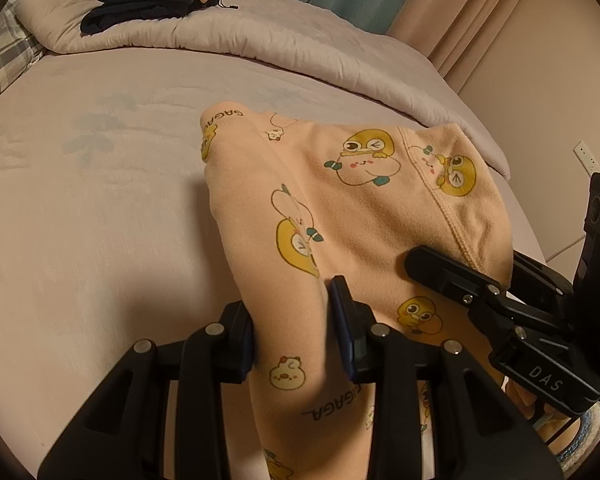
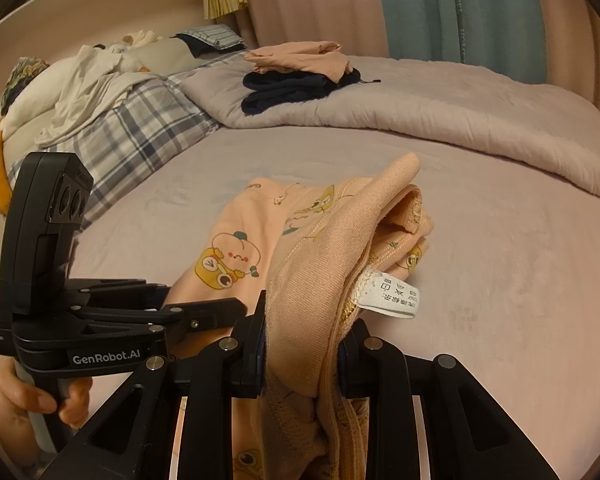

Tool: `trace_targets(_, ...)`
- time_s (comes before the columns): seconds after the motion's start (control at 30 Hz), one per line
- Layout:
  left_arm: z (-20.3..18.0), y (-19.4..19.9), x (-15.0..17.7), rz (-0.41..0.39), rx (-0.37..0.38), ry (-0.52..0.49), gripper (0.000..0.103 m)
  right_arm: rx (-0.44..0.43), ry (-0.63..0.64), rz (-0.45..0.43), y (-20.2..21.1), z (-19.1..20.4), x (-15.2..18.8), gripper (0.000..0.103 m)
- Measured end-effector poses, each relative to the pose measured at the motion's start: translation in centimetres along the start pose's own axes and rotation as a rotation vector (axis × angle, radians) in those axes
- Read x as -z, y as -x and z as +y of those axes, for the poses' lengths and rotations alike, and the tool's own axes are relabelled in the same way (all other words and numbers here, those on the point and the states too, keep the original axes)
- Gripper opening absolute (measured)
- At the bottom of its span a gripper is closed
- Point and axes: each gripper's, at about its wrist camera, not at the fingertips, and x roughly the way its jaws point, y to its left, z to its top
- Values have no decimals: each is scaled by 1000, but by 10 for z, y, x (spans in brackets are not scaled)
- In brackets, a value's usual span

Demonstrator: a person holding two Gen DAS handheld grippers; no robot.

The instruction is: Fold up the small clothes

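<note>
Peach garment [image 1: 340, 208] pinched between left gripper [image 1: 296, 332]; right gripper [image 2: 300, 356] likewise.

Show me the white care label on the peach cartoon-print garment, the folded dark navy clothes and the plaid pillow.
white care label [image 2: 394, 295], right wrist view, middle of the printed tag.
folded dark navy clothes [image 2: 288, 90], right wrist view, top layer.
plaid pillow [image 2: 140, 136], right wrist view, checked cover.

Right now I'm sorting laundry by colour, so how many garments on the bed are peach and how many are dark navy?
Peach: 2, the cartoon-print garment held by both grippers, and the folded peach garment on the quilt.
Dark navy: 1, the folded navy garment under that peach one.
Total: 3
</note>
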Motion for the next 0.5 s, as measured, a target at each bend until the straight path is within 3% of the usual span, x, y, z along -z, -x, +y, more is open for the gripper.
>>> trace_targets(0.5,16,-10,-17,-6,-27,6,33,-1,2,0,-10,-2,-10,28)
